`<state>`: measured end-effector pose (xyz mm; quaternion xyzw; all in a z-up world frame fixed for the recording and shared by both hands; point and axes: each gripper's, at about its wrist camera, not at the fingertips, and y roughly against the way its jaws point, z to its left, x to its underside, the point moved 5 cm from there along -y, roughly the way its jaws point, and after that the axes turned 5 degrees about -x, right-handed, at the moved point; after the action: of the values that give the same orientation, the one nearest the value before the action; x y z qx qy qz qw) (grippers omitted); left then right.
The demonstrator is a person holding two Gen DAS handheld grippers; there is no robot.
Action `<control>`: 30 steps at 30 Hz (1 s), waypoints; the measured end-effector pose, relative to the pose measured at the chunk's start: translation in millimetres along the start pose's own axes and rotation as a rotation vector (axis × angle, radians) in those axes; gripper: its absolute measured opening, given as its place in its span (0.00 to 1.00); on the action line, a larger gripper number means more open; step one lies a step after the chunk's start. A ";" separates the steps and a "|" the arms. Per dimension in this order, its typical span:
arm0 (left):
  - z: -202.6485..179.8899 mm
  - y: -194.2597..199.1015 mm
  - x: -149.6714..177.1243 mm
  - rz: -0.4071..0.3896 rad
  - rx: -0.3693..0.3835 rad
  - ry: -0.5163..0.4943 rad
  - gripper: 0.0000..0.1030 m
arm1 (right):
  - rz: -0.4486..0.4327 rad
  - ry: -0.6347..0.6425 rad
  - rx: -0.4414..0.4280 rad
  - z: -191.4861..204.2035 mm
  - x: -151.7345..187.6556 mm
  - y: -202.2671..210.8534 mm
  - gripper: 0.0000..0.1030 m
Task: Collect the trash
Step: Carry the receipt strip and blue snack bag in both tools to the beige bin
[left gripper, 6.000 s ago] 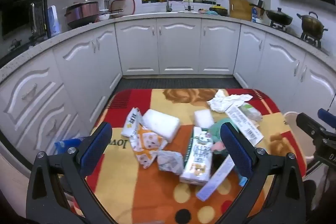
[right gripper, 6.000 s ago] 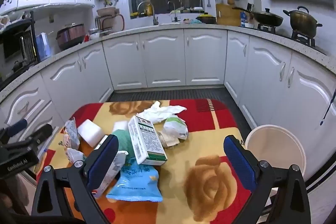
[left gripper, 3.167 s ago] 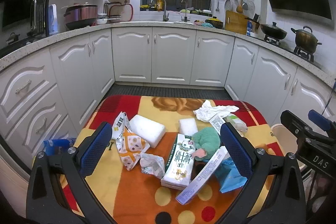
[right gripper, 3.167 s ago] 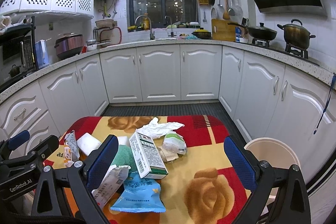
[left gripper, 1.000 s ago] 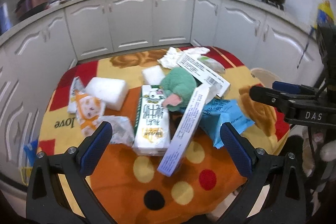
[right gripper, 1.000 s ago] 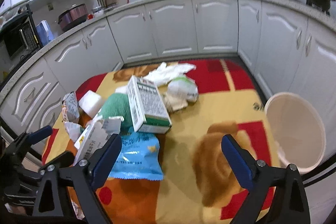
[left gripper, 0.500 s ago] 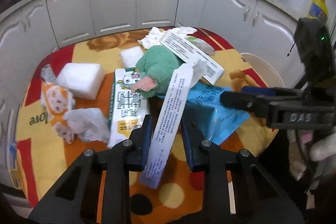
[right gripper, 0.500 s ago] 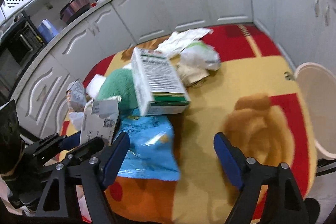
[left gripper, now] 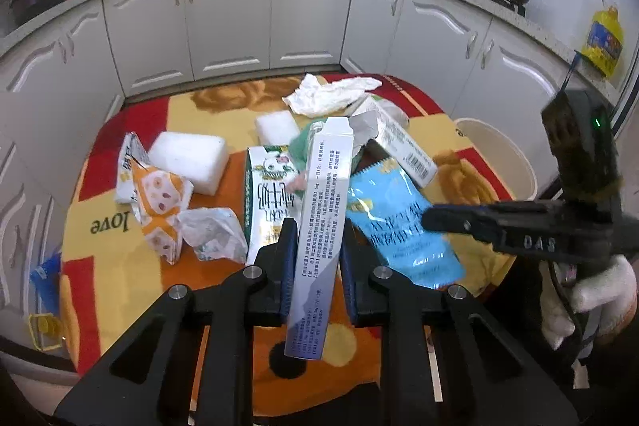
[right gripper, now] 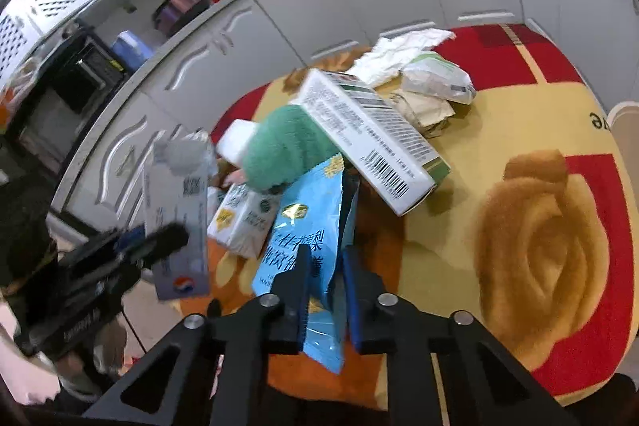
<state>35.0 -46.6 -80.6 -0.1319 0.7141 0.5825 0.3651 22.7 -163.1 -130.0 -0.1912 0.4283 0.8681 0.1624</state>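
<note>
While the left gripper pinches the long white carton above the table's near edge, the right gripper is closing on the blue snack bag — lift both clear, then carry them to the bin off the right edge.

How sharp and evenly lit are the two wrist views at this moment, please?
Left wrist view: mostly sharp, print on the long white box legible, cabinets bowed by the fisheye. Right wrist view: tilted, and the same box and left gripper smeared by motion blur; blue snack bag clear.
</note>
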 end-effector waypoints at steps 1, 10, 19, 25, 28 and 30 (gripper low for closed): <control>0.2 0.2 0.0 -0.001 -0.003 0.001 0.17 | -0.002 0.011 0.005 2.2 1.7 1.6 0.11; -2.3 2.7 1.0 -0.001 -0.007 0.013 0.17 | -0.027 0.062 0.014 11.1 9.2 18.0 0.06; -1.3 -1.9 3.4 0.010 0.003 0.027 0.17 | 0.016 -0.068 0.009 -14.3 16.0 2.4 0.42; -3.9 -6.1 3.8 0.019 0.007 0.022 0.17 | 0.034 -0.067 -0.021 -12.9 21.5 -19.6 0.37; -5.1 -10.5 6.9 0.033 0.015 0.028 0.17 | 0.014 -0.039 -0.011 -12.0 20.4 -14.6 0.14; -7.3 -10.4 7.2 0.027 0.029 0.032 0.17 | -0.010 -0.037 -0.022 -12.9 18.4 -5.8 0.10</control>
<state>33.7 -54.7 -92.8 -0.1263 0.7298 0.5749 0.3478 11.7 -167.9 -149.9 -0.1790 0.4146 0.8754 0.1724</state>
